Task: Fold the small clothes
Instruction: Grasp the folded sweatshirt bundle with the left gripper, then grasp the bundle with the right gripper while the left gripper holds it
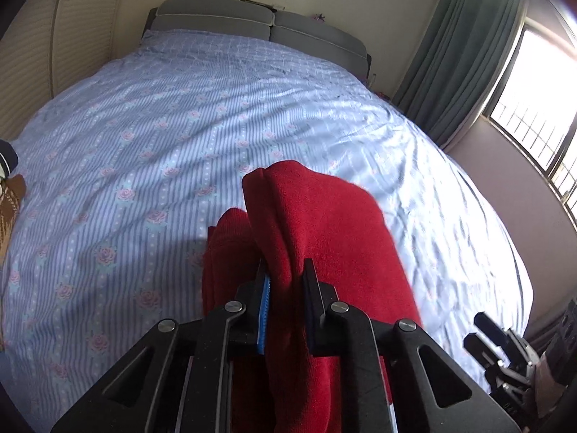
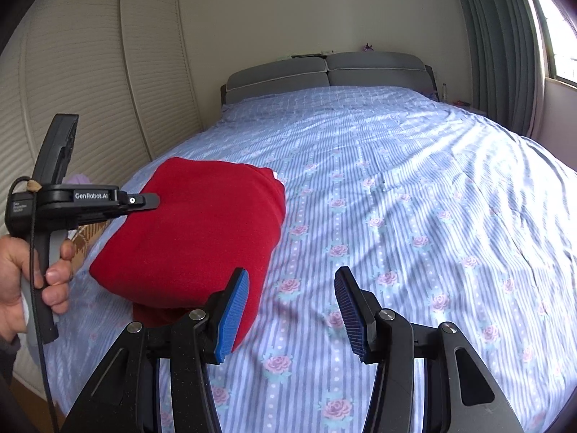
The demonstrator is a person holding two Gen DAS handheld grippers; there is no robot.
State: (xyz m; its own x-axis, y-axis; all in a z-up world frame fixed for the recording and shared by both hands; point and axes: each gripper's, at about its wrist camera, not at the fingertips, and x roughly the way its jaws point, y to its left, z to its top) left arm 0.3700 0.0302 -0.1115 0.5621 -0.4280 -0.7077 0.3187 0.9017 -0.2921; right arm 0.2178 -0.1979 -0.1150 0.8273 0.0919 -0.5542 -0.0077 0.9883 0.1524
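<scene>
Black jaws of the left gripper [image 1: 285, 274] pinch a fold of the red garment [image 2: 194, 231], which lies folded on the striped, rose-printed bedsheet [image 2: 396, 198], seemingly lifted at 1 edge. Right gripper [image 2: 292, 288] hovers beside it, jaws apart and empty.

The only readable text is "GenRobot.AI", printed in white on the black body of the left tongs [image 2: 153, 202], seen from the right wrist view. A smaller white label sits on the dark block behind it, too small to read. Nothing else carries legible writing.
</scene>
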